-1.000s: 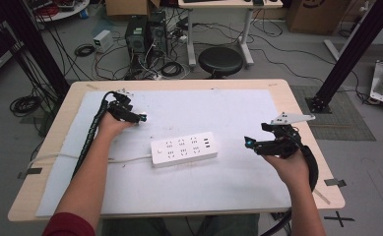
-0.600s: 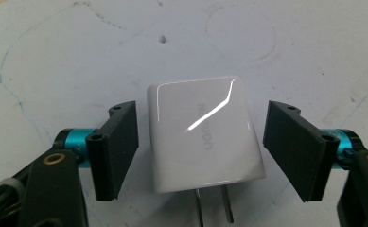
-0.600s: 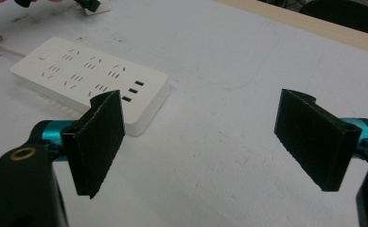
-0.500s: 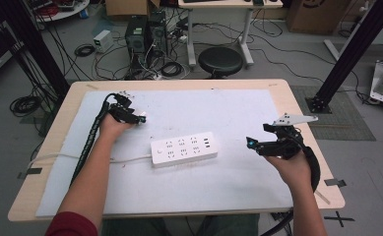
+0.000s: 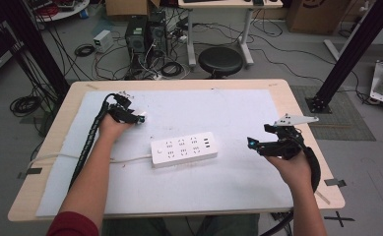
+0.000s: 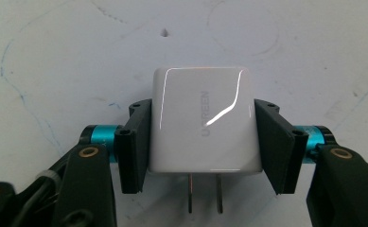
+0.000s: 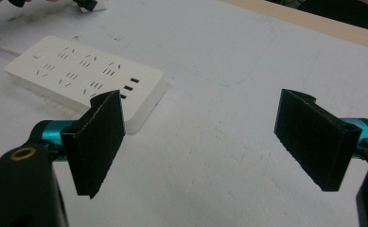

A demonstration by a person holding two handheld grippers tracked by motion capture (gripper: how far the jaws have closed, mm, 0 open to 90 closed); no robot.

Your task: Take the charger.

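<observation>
Two tools are held over the white mat (image 5: 238, 187) on the table (image 5: 297, 103). Nearest the person, on the right side, the right tool (image 7: 210, 146) is held released, its pads wide apart with nothing between them, just above the mat and near the power strip's end. At the middle of the mat the power strip (image 5: 184, 149) is laid flat, its long axis running left to right, its cord (image 5: 56, 158) led off to the left. Farther back on the left, the left tool (image 6: 201, 137) has just been closing and is now clenched on the charger (image 6: 203, 120), which is pinched by its two side faces while it lies on the mat. The charger's two prongs (image 6: 205, 194) are pointed back toward the hand, away from the strip, and its short body is aligned with the tool. From here a slip is judged possible, since the glossy casing is held only by its sides; a turn will also be needed before insertion, and prongs that are brought down tilted could miss the slots or push the strip aside.
</observation>
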